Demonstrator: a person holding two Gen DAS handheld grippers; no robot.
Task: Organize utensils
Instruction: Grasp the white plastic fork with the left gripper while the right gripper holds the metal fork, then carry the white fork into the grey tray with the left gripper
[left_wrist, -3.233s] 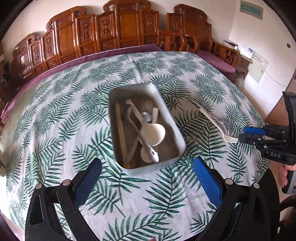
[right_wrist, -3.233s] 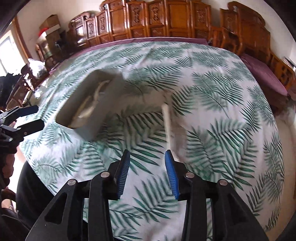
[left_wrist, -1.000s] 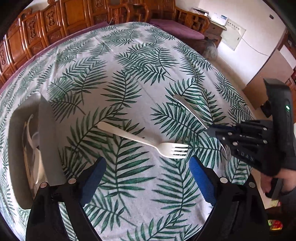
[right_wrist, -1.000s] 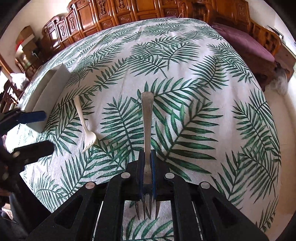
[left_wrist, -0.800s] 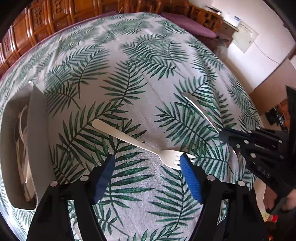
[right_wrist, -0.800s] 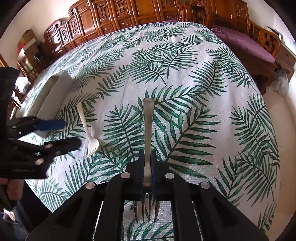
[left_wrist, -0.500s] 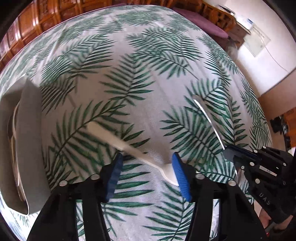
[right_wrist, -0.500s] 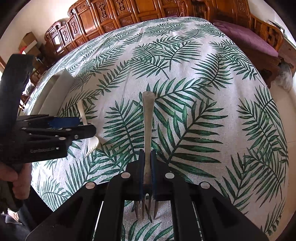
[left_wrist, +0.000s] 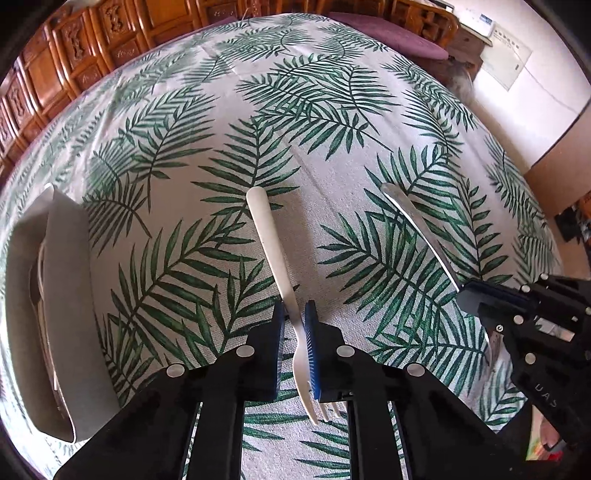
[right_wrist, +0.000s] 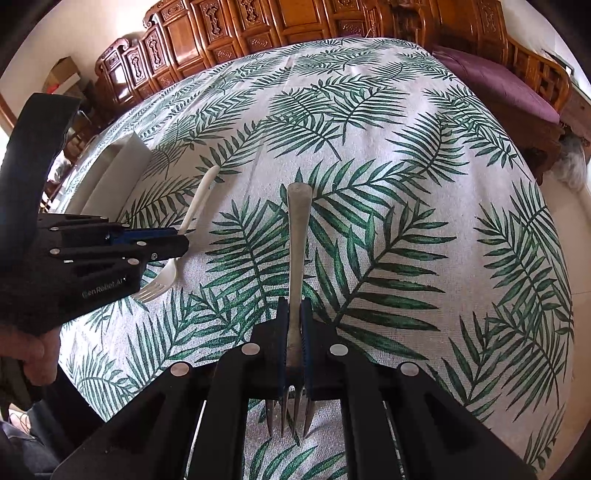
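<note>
- At the far left of the left wrist view, a grey metal tray (left_wrist: 79, 295) is seen on the palm-leaf tablecloth (left_wrist: 295, 122); pale utensils (left_wrist: 38, 269) are stacked inside it, though their kinds cannot be made out from this angle.
- In the middle of the same view, the white plastic fork (left_wrist: 275, 258) is pinched at its neck by the left gripper (left_wrist: 294, 332), whose blue pads are drawn in to little more than the width of the neck. The handle is pointed away over the cloth and the tines are left sticking back under the gripper body.
- To the right, the metal fork (left_wrist: 421, 229) is seen with its handle slanting up and to the left, its lower end hidden behind the right gripper (left_wrist: 480, 301).
- In the right wrist view, the tray (right_wrist: 122, 173) lies at the left edge, with the left gripper (right_wrist: 177, 240) and the white fork (right_wrist: 184, 229) just in front of it.
- At the centre of that view, the metal fork (right_wrist: 297, 236) is clamped by the right gripper (right_wrist: 294, 332), its blue pads pressed against both sides of the neck; the four tines are shown below the pads.
- Carved wooden chairs (right_wrist: 258, 26) are ranged behind the table.
</note>
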